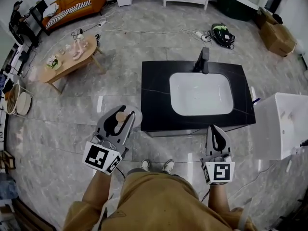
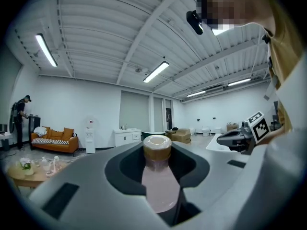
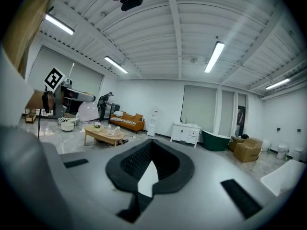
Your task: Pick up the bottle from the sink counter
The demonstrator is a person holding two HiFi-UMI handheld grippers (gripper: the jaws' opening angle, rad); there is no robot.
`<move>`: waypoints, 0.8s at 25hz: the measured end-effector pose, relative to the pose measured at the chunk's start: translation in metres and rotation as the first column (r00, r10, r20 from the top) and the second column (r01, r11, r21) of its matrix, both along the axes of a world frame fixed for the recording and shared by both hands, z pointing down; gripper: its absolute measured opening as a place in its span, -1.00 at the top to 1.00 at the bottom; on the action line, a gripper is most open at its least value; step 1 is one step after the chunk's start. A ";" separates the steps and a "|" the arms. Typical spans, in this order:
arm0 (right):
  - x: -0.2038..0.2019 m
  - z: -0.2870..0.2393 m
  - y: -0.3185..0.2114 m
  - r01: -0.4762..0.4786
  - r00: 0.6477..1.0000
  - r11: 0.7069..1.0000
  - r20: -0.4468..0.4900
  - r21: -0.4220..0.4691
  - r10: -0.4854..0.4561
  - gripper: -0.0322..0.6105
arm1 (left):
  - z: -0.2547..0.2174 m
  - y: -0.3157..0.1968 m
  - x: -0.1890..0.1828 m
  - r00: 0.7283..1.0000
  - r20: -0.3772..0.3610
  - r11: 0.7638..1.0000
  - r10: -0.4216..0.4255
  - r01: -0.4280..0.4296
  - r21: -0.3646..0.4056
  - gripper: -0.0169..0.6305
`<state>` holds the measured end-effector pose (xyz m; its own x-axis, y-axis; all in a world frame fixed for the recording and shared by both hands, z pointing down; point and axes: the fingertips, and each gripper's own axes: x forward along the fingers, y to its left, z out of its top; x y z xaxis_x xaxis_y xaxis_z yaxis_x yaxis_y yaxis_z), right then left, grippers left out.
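My left gripper (image 1: 120,112) is shut on the neck of a pale pink bottle (image 1: 135,117) with a tan cap (image 1: 120,115). It holds the bottle in the air just left of the black sink counter (image 1: 155,97). In the left gripper view the bottle's neck (image 2: 158,183) stands upright between the jaws, with the cap (image 2: 157,146) above them. My right gripper (image 1: 216,130) hovers at the counter's front edge, near its right corner, shut with nothing in it. The right gripper view shows its jaws (image 3: 152,153) closed together and pointing out into the room.
The counter holds a white basin (image 1: 201,93) and a dark faucet (image 1: 203,60). A white tub (image 1: 284,124) stands to its right. Farther off are a wooden coffee table (image 1: 71,57), an orange sofa (image 1: 72,6), a cardboard box (image 1: 278,37) and a person (image 1: 17,17).
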<state>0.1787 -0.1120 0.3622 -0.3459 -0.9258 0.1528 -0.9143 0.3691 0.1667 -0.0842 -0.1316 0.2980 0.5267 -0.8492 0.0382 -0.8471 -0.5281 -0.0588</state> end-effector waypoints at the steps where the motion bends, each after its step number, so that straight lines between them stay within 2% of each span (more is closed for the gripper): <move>1: 0.000 -0.001 -0.001 0.001 1.000 1.000 0.001 0.002 -0.001 0.89 | -0.005 0.003 -0.003 1.000 -0.002 1.000 -0.007 0.007 0.007 0.56; 10: -0.006 -0.012 -0.004 0.010 1.000 0.999 0.010 0.035 -0.010 0.89 | -0.039 0.025 -0.031 0.998 0.005 0.997 -0.061 0.060 0.056 0.56; 20: -0.001 -0.018 -0.005 0.002 1.000 0.999 0.021 0.040 -0.003 0.89 | -0.058 0.060 -0.057 0.990 -0.032 0.988 -0.138 0.140 0.072 0.56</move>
